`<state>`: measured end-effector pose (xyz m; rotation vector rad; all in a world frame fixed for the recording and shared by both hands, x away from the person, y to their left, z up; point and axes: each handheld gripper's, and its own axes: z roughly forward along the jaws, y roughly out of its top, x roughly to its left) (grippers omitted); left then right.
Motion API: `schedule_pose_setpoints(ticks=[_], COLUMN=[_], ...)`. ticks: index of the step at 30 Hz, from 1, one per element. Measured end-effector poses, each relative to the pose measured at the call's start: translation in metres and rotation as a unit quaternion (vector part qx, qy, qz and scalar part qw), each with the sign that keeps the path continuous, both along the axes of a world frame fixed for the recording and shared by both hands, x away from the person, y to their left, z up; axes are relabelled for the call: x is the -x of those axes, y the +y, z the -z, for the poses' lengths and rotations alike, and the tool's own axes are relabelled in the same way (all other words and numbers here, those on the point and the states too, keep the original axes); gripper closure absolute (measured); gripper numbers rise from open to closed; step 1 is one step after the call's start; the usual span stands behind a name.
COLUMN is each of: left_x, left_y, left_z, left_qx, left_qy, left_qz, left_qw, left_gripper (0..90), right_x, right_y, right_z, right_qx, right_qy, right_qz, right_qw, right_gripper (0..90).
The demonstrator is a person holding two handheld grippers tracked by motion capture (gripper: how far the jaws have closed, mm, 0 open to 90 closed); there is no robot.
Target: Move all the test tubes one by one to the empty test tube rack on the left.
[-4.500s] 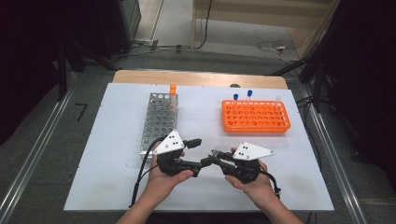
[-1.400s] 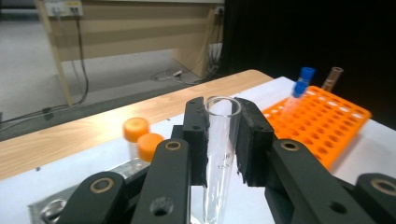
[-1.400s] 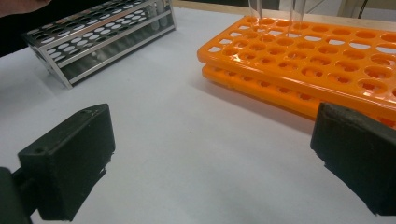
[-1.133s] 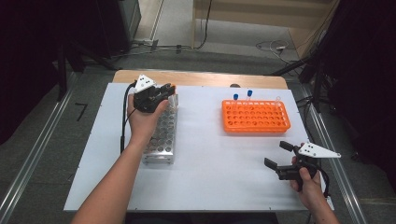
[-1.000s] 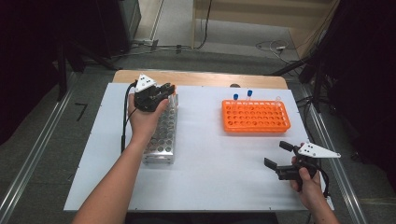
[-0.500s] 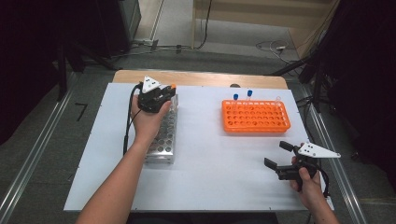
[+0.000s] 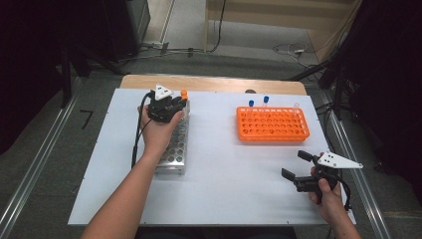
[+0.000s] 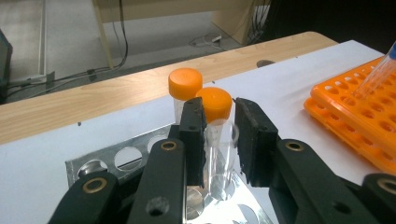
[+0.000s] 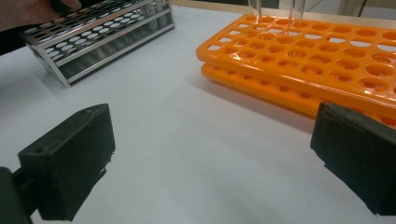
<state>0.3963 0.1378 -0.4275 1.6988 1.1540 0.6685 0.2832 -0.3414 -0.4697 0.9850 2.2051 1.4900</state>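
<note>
- The left tool is up at the far end of the metal rack, upper left of centre in the high view, with the forearm stretched along the rack.
- In the left gripper view that tool is clenched on a clear tube with an orange cap. The left pad lies flat on the tube's wall, the right pad is hard against it or a hair off, and the cap pokes out above the jaws.
- The tube stands upright, its foot down in a hole of the metal rack. A second orange-capped tube stands just behind it, nearly touching.
- The long axis is the key relation: it runs straight up and down, while the jaws come in roughly level from the near side. Any lift probably has to go straight up, or the tube will bind in its hole or knock its neighbour.
- The right tool waits at lower right above the tabletop, jaws spread wide with nothing between them.
- The orange rack, with two blue-capped tubes at its far edge, lies well to the right of the held tube. The right hand is much nearer to it than the left.
</note>
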Motion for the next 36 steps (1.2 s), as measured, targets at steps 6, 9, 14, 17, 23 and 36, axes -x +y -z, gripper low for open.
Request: schedule_pose_setpoints(ticks=[6,9,14,17,23,36], left_x=[0.003,0.008,0.021,0.03,0.051,0.098], left_y=[0.0,-0.001,-0.001,-0.001,-0.003,-0.004], left_z=[-0.003,-0.005,-0.009,-0.011,-0.013,-0.015], left_qx=[0.005,0.019,0.042,0.051,0.065,0.089], left_qy=[0.007,0.005,-0.002,-0.004,-0.011,-0.021], left_qz=[0.02,0.031,0.046,0.052,0.076,0.121], left_qw=[0.9998,0.9993,0.998,0.9974,0.9949,0.9885], left_gripper=[66.5,56.7,35.8,24.3,9.9,0.0], right_x=[0.0,0.0,-0.001,-0.001,-0.002,-0.004], right_y=[0.0,0.0,0.0,0.0,0.001,0.003], right_z=[0.0,0.0,0.0,0.0,0.001,0.002], right_qx=[0.0,-0.001,0.0,0.0,0.001,0.007], right_qy=[0.001,0.002,0.001,0.001,0.002,0.004], right_qz=[0.001,0.002,0.003,0.003,0.006,0.004], right_qw=[1.0,1.0,1.0,1.0,1.0,1.0], right_gripper=[0.0,0.0,0.0,0.0,0.0,0.0])
